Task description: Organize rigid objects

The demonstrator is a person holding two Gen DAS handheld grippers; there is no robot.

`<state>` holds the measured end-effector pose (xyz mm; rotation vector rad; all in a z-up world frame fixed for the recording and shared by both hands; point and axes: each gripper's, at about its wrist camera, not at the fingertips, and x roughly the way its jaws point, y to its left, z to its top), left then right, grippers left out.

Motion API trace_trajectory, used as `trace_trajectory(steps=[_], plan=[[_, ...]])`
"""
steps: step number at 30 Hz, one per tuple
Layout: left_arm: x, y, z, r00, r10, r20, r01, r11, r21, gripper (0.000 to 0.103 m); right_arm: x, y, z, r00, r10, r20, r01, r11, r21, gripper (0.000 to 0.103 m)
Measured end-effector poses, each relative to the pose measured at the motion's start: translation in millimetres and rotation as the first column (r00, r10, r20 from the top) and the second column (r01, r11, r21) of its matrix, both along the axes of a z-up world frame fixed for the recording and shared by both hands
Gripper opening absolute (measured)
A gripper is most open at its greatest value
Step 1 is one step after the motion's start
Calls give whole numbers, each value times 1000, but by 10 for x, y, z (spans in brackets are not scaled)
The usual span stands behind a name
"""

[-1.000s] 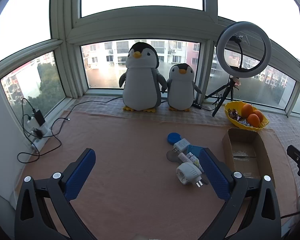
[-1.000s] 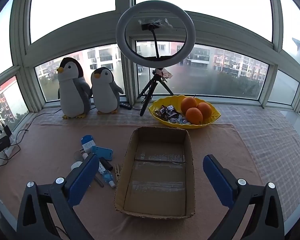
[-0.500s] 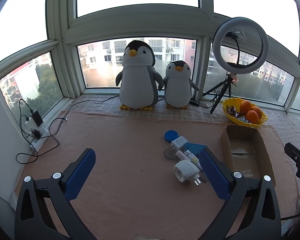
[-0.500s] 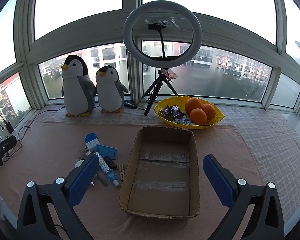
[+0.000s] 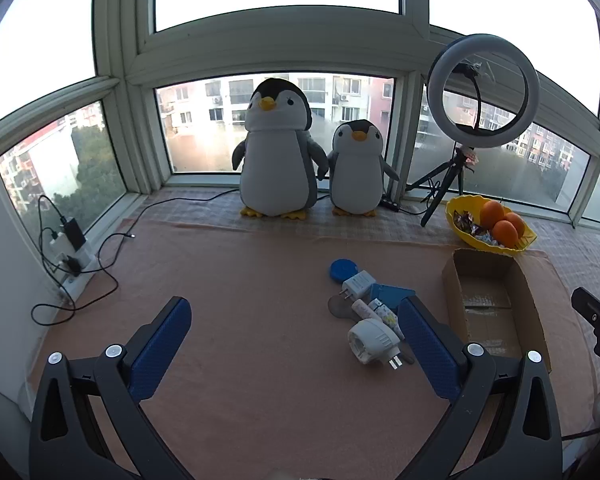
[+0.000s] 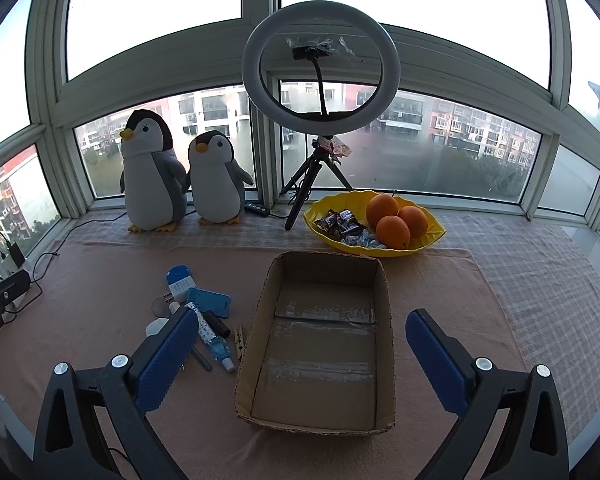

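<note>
A pile of small objects lies on the pink cloth: a round white plug adapter (image 5: 373, 340), a white charger (image 5: 359, 282), a blue round lid (image 5: 343, 269), a blue card case (image 6: 210, 301), a printed tube (image 6: 214, 342), a black marker (image 6: 216, 323) and a clothespin (image 6: 240, 341). An empty cardboard box (image 6: 319, 344) stands right of the pile; it also shows in the left wrist view (image 5: 495, 304). My left gripper (image 5: 296, 336) is open and empty, above the cloth left of the pile. My right gripper (image 6: 303, 344) is open and empty, above the box.
Two plush penguins (image 5: 278, 160) (image 5: 357, 168) stand at the window. A ring light on a tripod (image 6: 319, 80) and a yellow bowl (image 6: 431, 236) of oranges and sweets stand behind the box. A power strip with cables (image 5: 70, 256) lies at the left wall.
Both views have drifted a little: the left gripper pulled back and turned slightly right, the right gripper shifted so the scene slid rightward. Both stay open. No object moved.
</note>
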<state>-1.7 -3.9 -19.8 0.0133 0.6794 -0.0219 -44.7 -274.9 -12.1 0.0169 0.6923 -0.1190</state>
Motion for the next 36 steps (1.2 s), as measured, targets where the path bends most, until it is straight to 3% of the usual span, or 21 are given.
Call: trace_trajectory(steps=[36], plan=[[-4, 24, -36, 1000, 7, -2, -7, 1000, -8, 103, 10, -49, -28, 1000, -7, -20, 7, 1000, -3, 103]])
